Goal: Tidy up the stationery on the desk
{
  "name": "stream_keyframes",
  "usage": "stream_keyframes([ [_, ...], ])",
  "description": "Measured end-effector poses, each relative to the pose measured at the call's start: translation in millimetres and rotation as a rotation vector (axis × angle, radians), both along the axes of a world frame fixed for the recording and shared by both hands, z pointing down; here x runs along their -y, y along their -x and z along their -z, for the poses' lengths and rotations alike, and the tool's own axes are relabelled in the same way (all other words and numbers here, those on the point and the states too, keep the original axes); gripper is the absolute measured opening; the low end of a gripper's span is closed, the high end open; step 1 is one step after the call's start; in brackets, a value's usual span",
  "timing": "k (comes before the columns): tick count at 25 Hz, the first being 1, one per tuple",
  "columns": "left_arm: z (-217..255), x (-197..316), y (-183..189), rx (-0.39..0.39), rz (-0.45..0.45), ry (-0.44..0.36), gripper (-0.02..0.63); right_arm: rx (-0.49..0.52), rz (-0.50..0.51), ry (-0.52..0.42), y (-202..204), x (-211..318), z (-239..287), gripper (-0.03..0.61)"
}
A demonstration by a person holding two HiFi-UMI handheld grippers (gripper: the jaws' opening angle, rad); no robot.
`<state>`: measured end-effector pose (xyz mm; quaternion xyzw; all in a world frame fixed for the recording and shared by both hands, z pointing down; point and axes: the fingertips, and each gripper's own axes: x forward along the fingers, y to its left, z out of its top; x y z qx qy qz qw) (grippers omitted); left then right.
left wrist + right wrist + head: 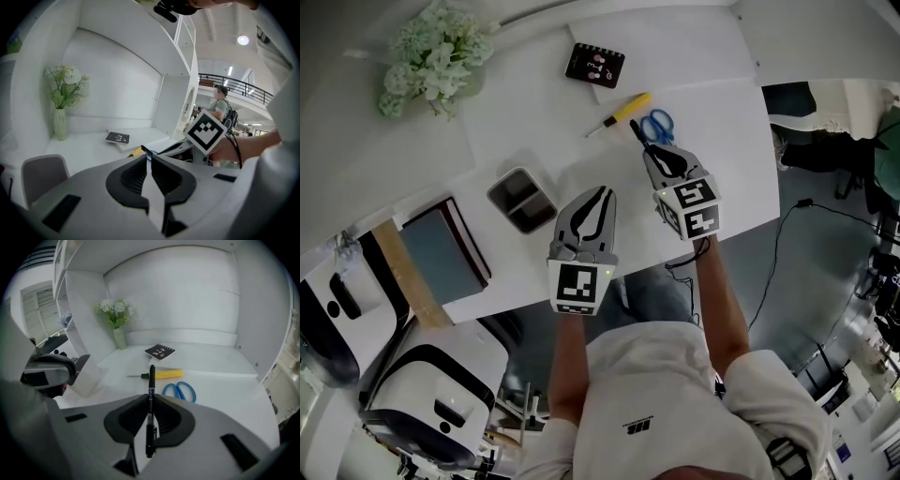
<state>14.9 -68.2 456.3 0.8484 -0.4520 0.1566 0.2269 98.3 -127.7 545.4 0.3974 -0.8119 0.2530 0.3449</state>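
My right gripper (150,399) is squeezed tight on a thin black pen (152,376). The pen sticks out past the tips, just beside the blue scissors (658,125) and the yellow screwdriver (623,111). My left gripper (149,157) is pressed closed with nothing in it, and it sits near the right one.

The pen is skinny, so I think it could twist or slip if its end bumps the scissors or the rim of the gray box (494,195). My two grippers could also knock into each other.

The desk (534,122) is white and smooth, so a dropped pen may roll off. A small black notebook (594,65) and white flowers (431,56) sit near the back. White shelves stand behind, and a black cable lies on the floor.
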Motion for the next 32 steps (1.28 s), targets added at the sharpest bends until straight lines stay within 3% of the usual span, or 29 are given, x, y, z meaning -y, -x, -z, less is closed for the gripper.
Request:
stream_keyframes([
  [14, 24, -21, 63, 0.003, 0.138, -0.032, 0.0, 0.133, 0.111, -0.101, 78, -18, 69, 0.029],
  [32, 16, -61, 158, 0.016, 0.377, -0.016, 0.0, 0.343, 0.241, -0.161, 190, -42, 102, 0.029],
])
